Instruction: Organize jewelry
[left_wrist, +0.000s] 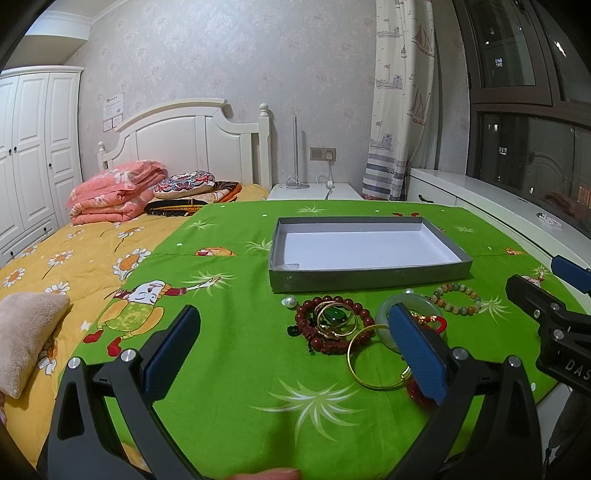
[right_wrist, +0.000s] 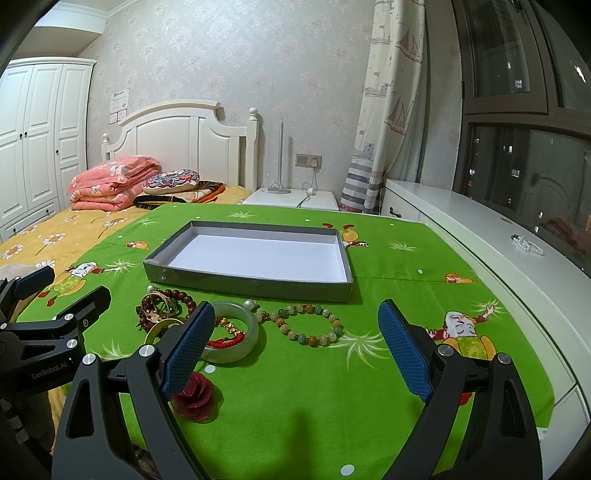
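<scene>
The left tool (left_wrist: 295, 354) hovers above the green cartoon-printed cloth (left_wrist: 229, 369) with its two blue-padded fingers wide apart and nothing between them; the right tool (right_wrist: 295, 354) hangs the same way, also spread and empty. In the left wrist view the right tool appears at the right edge, and in the right wrist view the left tool appears at the left edge. The jewelry lies in a loose row on the cloth, just in front of the shallow grey cardboard tray with white inside (right_wrist: 255, 286), which holds nothing. From the right wrist view, the pale green jade bangle (right_wrist: 245, 314) lies near the left finger of the right tool, with a red woven cord bracelet (right_wrist: 227, 341) inside its ring. To its right lies a bracelet of mixed green and orange stone beads (right_wrist: 308, 326), touching the bangle side. To its left is a pile with a dark red wooden bead bracelet (left_wrist: 364, 312), thin gold bangles (left_wrist: 373, 360) and a green stone piece (left_wrist: 330, 317). A dark red rose-shaped ornament (right_wrist: 195, 398) rests closest to the camera. A small white pearl (left_wrist: 289, 302) lies near the tray corner. The cloth covers part of a bed with a yellow daisy-pattern sheet (left_wrist: 74, 254).
</scene>
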